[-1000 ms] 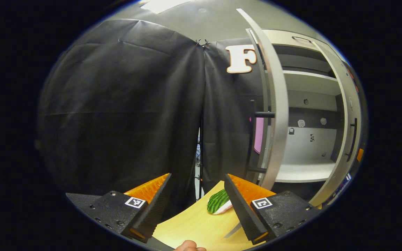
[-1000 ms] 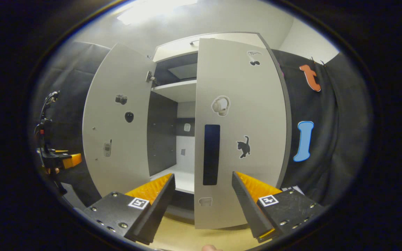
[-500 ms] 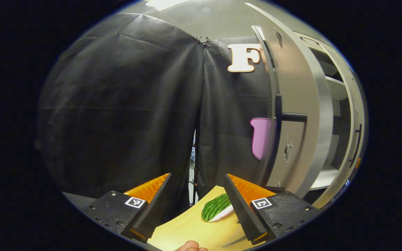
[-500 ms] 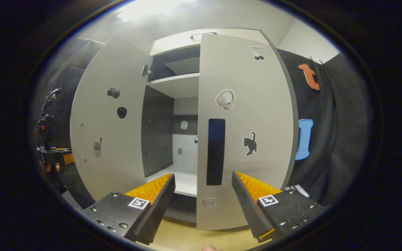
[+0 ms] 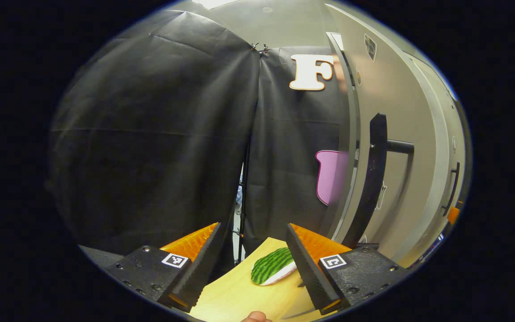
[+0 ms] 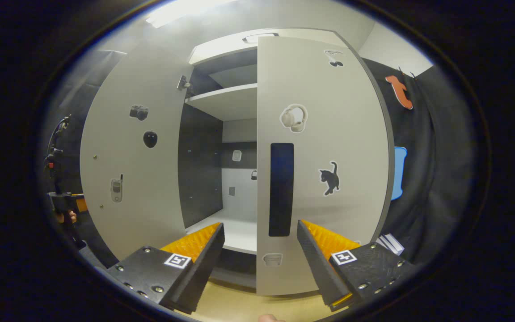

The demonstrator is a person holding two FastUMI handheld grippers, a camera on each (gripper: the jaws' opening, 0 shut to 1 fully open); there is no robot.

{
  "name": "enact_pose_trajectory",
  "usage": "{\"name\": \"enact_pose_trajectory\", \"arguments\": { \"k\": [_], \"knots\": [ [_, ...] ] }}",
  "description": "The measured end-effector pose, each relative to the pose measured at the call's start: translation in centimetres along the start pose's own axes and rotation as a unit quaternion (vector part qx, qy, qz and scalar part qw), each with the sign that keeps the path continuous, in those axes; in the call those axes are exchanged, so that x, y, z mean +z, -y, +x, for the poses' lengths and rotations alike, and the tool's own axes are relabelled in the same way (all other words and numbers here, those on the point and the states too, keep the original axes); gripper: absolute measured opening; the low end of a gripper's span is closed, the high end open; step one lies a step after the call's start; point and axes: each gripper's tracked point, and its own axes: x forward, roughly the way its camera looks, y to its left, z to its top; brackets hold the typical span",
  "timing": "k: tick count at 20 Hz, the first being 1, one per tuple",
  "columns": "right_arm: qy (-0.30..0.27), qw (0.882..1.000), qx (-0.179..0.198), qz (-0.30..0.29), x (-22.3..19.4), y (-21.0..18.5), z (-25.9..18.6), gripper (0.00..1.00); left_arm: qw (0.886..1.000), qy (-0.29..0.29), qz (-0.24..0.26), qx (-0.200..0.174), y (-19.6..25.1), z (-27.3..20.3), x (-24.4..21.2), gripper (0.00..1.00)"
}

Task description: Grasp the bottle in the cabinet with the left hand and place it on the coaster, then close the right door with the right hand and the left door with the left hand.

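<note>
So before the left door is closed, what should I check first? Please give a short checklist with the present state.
1. Right gripper open and empty: ok.
2. Right door fully shut: cannot tell; it faces the camera, but whether it sits flush is unclear.
3. Left door shut: not ok; it stands wide open.
4. Left gripper open and empty: ok.
5. Left gripper on the left door's handle: not ok; the handle is off to the right of the fingers, not between them.
6. Door's path into the cabinet free: ok for the visible part of the lower shelf, which is bare.
</note>
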Motion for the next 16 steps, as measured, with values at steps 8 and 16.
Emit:
{"name": "enact_pose_trajectory", "arguments": {
  "k": [8,16],
  "knots": [
    [0.005,1.0,0.003,-0.004,0.3,0.5,-1.2,0.98,0.999,-0.007,0.011,-0.04,3.3,-1.1,-0.3,0.91],
    [0.018,1.0,-0.024,-0.009,1.0,3.2,-4.5,0.98,0.99,-0.022,0.012,-0.136,11.9,-2.8,-1.7,0.91]
  ]
}}
